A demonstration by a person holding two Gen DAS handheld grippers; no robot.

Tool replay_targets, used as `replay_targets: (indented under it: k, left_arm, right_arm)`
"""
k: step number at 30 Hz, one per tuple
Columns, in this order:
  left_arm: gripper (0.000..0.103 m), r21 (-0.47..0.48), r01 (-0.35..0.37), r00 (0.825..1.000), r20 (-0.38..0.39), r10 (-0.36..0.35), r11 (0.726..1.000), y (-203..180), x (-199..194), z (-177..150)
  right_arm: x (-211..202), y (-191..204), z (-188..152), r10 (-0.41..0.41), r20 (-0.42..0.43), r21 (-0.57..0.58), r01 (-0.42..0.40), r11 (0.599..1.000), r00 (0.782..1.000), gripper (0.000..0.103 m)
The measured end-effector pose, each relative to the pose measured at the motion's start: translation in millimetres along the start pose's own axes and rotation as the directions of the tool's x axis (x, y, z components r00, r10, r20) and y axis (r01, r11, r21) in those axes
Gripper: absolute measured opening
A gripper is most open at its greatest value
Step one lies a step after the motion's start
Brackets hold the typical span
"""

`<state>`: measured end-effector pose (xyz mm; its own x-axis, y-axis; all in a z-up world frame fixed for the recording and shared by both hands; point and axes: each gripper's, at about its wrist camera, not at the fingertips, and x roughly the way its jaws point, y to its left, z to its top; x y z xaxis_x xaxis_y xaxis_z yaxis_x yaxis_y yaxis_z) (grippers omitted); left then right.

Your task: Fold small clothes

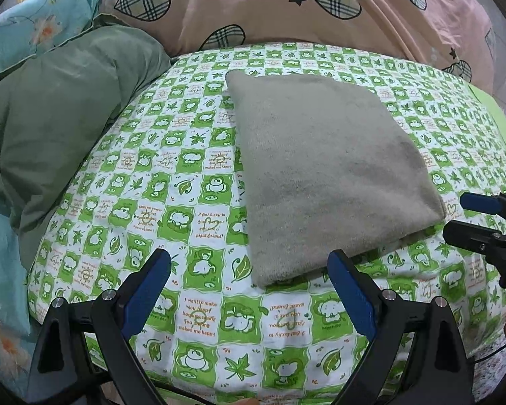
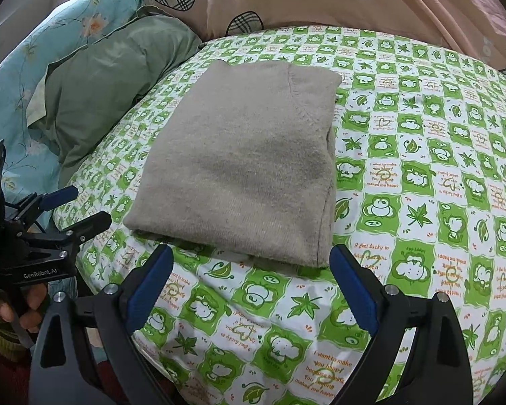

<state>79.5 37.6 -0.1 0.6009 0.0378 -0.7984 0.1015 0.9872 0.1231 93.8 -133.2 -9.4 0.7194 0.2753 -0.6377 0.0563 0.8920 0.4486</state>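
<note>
A grey knitted garment [image 1: 324,168] lies folded into a neat rectangle on the green and white checked sheet [image 1: 172,222]; it also shows in the right wrist view [image 2: 246,165]. My left gripper [image 1: 249,270] is open and empty, just in front of the garment's near edge. My right gripper [image 2: 251,263] is open and empty, also just short of the near edge. The right gripper also shows at the right edge of the left wrist view [image 1: 469,216], and the left gripper at the left of the right wrist view [image 2: 81,209]. Neither touches the garment.
A green pillow [image 1: 64,118] and a teal floral quilt [image 1: 23,23] lie to the left. A pink quilt with plaid hearts [image 1: 286,3] lies bunched behind the sheet. The bed's edge drops away at the near side.
</note>
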Motion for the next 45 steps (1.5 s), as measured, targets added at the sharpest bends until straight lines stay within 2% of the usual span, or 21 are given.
replay_targets:
  k: [28,45]
  left_arm:
    - [0.094,-0.017,-0.004,1.0,0.028,0.004,1.0,-2.7,-20.7,-7.5]
    - [0.094,-0.018,-0.003,0.999,0.032,0.004,1.0,-4.1,-20.1,-5.6]
  right_arm:
    - [-12.9,9.4,-6.9,0.0,0.015,-0.001,0.0,1.0,1.0,0.095]
    - [-10.7,8.6,-5.1,0.006,0.021,0.001,-0.007,1.0,1.0,0.095]
